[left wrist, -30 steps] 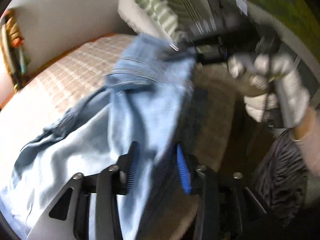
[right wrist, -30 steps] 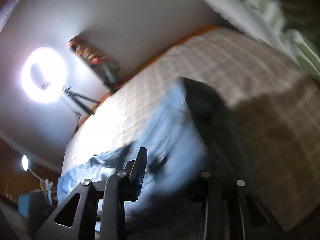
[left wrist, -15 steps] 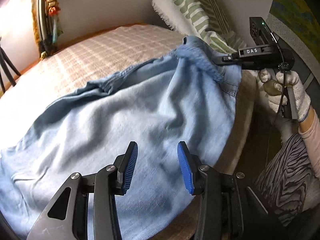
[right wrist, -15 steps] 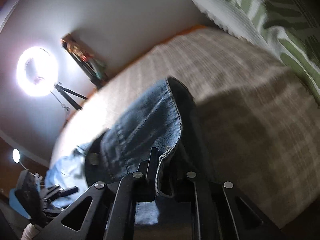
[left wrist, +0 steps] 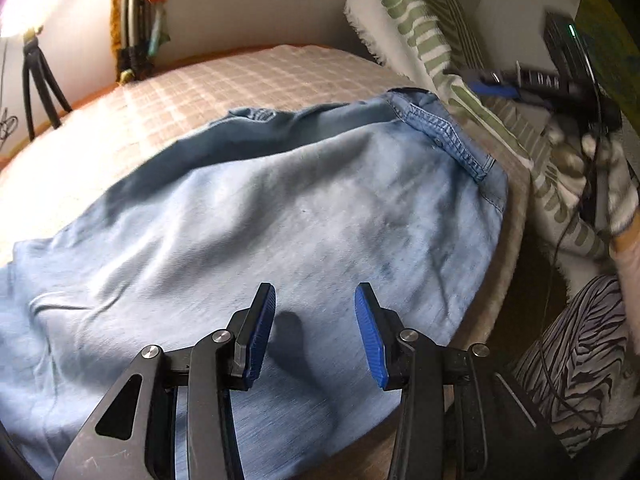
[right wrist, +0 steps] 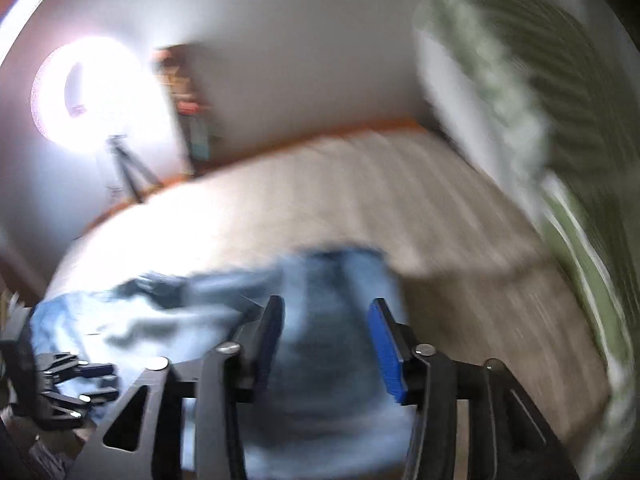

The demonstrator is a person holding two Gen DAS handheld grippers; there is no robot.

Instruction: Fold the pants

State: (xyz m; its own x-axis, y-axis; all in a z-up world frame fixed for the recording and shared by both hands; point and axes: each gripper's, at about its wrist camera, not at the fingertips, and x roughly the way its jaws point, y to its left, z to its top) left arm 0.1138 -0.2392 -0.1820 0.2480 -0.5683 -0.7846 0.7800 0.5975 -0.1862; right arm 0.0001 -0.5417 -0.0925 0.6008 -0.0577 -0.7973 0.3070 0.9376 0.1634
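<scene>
- The pants (left wrist: 280, 216), pale blue denim, are lying spread on the bed (left wrist: 248, 80), covering much of its near side and reaching its right edge.
- Their stitched hem (left wrist: 448, 132) is sitting near the right edge, just beside the pillow (left wrist: 420, 20).
- The left gripper (left wrist: 314, 332) is hovering over the pants with its blue pads apart and nothing between them.
- The right gripper (right wrist: 326, 344) is opening its jaws; denim is showing behind the gap, but the pads are not pressing on it, though the view is blurred.
- A gloved hand (left wrist: 612, 184) is holding the right gripper past the right edge.
- A ring light (right wrist: 88, 88) is glowing beyond the far edge.
</scene>
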